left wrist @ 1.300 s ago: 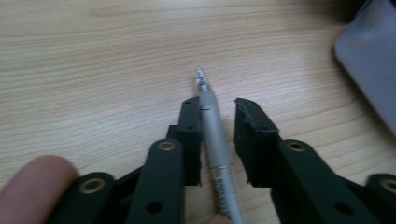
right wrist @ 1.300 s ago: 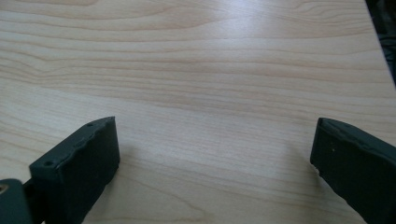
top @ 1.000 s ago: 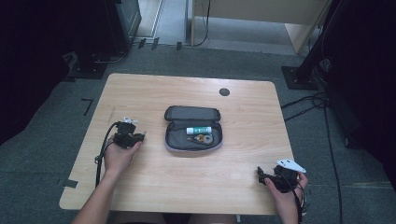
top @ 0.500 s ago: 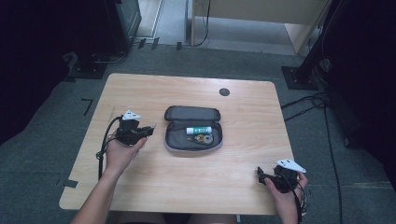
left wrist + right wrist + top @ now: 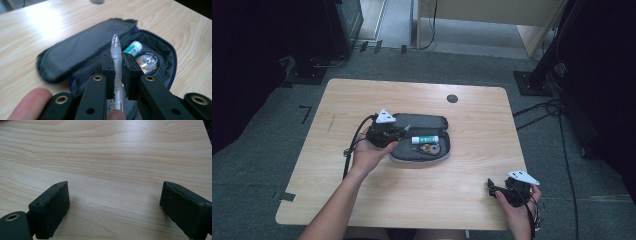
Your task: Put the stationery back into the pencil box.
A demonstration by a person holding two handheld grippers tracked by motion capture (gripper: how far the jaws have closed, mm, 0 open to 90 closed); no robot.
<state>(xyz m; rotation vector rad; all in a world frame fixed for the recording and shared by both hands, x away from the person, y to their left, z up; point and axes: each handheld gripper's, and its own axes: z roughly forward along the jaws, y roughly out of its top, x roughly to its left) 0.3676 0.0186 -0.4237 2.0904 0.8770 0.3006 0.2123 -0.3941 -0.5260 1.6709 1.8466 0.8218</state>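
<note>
A green and white tube (image 5: 133,48) is seen lying inside the open pencil case (image 5: 160,53). Some print is on its label, but the letters are too small and blurred to be read. No other writing can be made out.

In the left gripper view, a clear pen (image 5: 116,53) is seen squeezed tight between the two black jaws of the left gripper (image 5: 117,72). The pen's tip (which is see-through, with small bits of colour inside) is pointed over the case. The pen is held just above the case's near edge, close to the folded-back lid (image 5: 82,53). A round silver thing (image 5: 148,61) is also seen in the case, right beside the tube; what it is cannot be told.

In the high view, the pen is too small to be picked out, but the whole wooden surface (image 5: 362,100) is seen. The case (image 5: 443,152) is lying near the middle of it, with the tube (image 5: 424,139) and the round thing (image 5: 429,148) inside. The left gripper (image 5: 394,135) is held at the case's left end. The right gripper (image 5: 492,189) is held far away, near the front right corner.

In the right gripper view, the right gripper (image 5: 113,207) is seen with its jaws spread wide apart, and nothing is held between them (just bare wood is under them).
</note>
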